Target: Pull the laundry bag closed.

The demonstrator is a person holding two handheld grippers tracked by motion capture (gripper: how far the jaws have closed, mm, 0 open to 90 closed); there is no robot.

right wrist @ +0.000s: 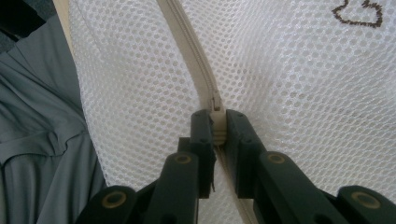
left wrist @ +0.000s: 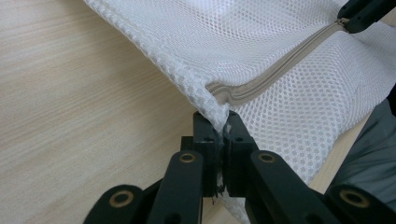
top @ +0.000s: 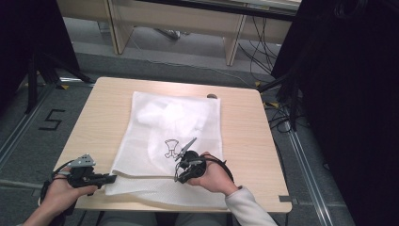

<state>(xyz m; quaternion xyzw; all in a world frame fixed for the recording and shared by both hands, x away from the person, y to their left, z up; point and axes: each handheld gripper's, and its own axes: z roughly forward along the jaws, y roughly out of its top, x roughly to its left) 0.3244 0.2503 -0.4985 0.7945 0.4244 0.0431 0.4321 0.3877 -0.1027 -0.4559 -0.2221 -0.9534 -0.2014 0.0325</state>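
up close, left gripper (left wrist: 223, 122) clamps mesh bag (left wrist: 289, 60) corner; right gripper (right wrist: 215, 122) pinches zipper pull (right wrist: 216, 116); high view adds table (top: 244, 127).

**Worktop and its load**

I see a pale wood-grain worktop (top: 244, 136) with one white mesh laundry bag (top: 160, 127) lying flat across its middle, reaching the 6 o'clock edge. A small dark object (top: 212, 96) sits at 12 o'clock, just beyond the bag's far edge.
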